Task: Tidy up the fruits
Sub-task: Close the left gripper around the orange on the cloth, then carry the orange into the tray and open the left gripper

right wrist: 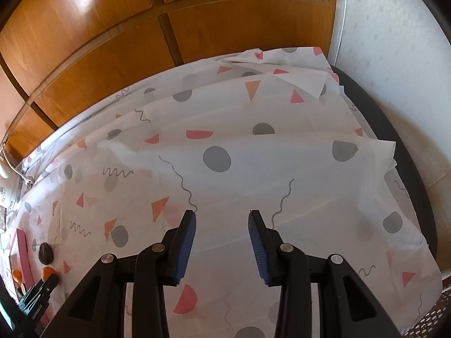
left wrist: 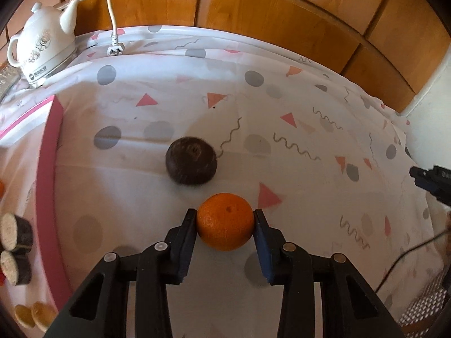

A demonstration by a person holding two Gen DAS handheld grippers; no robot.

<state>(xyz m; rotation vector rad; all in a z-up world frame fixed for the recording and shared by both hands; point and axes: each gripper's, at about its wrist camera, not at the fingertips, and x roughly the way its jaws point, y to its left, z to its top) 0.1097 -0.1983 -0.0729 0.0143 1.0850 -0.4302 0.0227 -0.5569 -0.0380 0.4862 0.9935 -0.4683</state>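
An orange (left wrist: 224,225) rests on the patterned tablecloth, and my left gripper (left wrist: 224,214) is shut on it, one pad against each side. Just beyond it lies a dark brown round fruit (left wrist: 191,162). A pink-rimmed tray (left wrist: 48,169) at the left holds dark cylinders with pale cut faces (left wrist: 15,233) and yellow-orange pieces (left wrist: 33,312). My right gripper (right wrist: 222,214) hangs open over bare cloth with nothing between its blue pads. In the right wrist view the orange (right wrist: 48,271), the dark fruit (right wrist: 46,252) and the left gripper (right wrist: 39,287) show small at the lower left.
A white ceramic kettle (left wrist: 45,48) stands at the back left, its cord and plug (left wrist: 115,47) lying on the cloth. Wooden cabinet doors (left wrist: 253,8) run along the back. The table's dark edge (right wrist: 394,146) curves at the right. A black cable (left wrist: 400,256) trails at the right.
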